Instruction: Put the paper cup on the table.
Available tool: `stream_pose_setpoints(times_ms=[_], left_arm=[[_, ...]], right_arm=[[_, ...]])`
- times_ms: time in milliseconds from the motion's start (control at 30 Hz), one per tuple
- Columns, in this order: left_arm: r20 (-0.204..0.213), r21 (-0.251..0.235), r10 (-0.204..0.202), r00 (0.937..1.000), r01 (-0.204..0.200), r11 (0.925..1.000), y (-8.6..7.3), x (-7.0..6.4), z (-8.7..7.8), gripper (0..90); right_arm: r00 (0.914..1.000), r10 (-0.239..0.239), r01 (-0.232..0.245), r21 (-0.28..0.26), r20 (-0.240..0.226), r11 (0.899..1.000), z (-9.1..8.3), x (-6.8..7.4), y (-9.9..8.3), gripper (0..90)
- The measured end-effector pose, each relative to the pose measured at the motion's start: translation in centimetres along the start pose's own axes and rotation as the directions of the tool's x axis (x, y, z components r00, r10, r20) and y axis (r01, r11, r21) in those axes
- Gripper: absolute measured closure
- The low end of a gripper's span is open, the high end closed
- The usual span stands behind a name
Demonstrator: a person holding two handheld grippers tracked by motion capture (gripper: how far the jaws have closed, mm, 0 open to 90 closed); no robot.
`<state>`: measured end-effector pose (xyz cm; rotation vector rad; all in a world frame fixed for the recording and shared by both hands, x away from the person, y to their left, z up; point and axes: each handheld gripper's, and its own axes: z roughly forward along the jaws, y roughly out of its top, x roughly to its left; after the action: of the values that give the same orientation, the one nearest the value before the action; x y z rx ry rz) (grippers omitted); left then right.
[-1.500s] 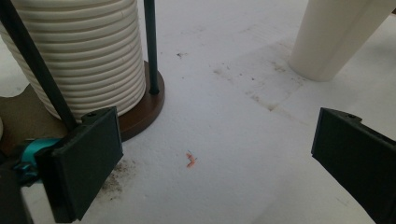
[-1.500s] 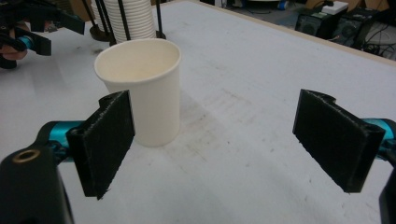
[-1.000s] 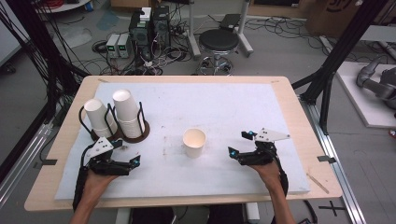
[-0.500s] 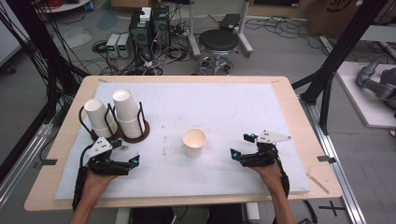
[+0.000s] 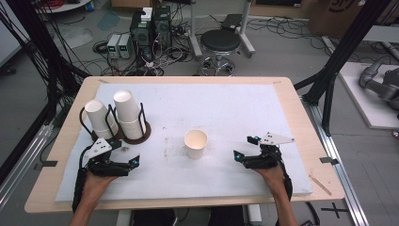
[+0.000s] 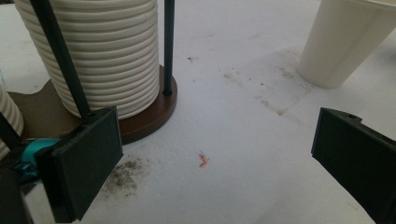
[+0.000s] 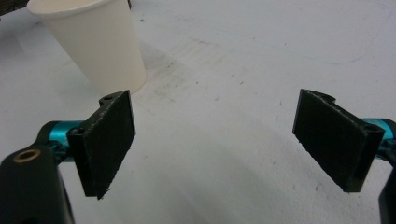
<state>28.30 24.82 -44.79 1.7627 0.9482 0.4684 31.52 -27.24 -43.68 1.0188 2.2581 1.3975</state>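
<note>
A: A single paper cup (image 5: 195, 143) stands upright near the middle of the white mat (image 5: 235, 108), mouth up, its long axis vertical and the narrow base on the mat.

B: And the grippers? The right gripper (image 5: 244, 154) rests low on the mat, jaws spread wide, nothing between them. In the right gripper view the cup (image 7: 95, 42) sits beyond the left finger (image 7: 108, 140), ahead and outside the gap, apart from it.

A: The left gripper (image 5: 131, 162) is likewise released, jaws wide and empty. In its own view the cup (image 6: 343, 39) stands well ahead, past the right finger (image 6: 357, 158), not touching it.

B: Just beyond its left finger (image 6: 84, 161) is the brown base of the cup holder (image 5: 141, 134), with a ribbed stack of cups (image 6: 105, 51) upright between black rods.

A: So the lone cup lies between the two grippers, clear of both.
</note>
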Motion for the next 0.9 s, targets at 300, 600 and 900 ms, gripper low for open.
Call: stream_pose_setpoints(times_ms=[300, 600, 900], left_arm=[[-0.002, 0.002, 0.001, 1.0, -0.001, 1.0, -0.05, 0.09, 0.09, 1.7], [0.0, 0.004, 0.0, 1.0, 0.0, 1.0, -0.13, 0.05, 0.08, 1.8], [0.0, 0.006, 0.004, 1.0, -0.004, 1.0, -0.18, 0.01, 0.11, 1.7]], right_arm=[[0.9999, 0.009, -0.009, 0.002, 0.008, 1.0, -0.09, -0.2, -0.14, 13.3], [0.9999, 0.013, -0.013, 0.004, 0.011, 1.0, -0.05, -0.25, -0.25, 13.4], [0.9998, 0.013, -0.013, 0.004, 0.011, 1.0, -0.05, -0.21, -0.26, 13.5]])
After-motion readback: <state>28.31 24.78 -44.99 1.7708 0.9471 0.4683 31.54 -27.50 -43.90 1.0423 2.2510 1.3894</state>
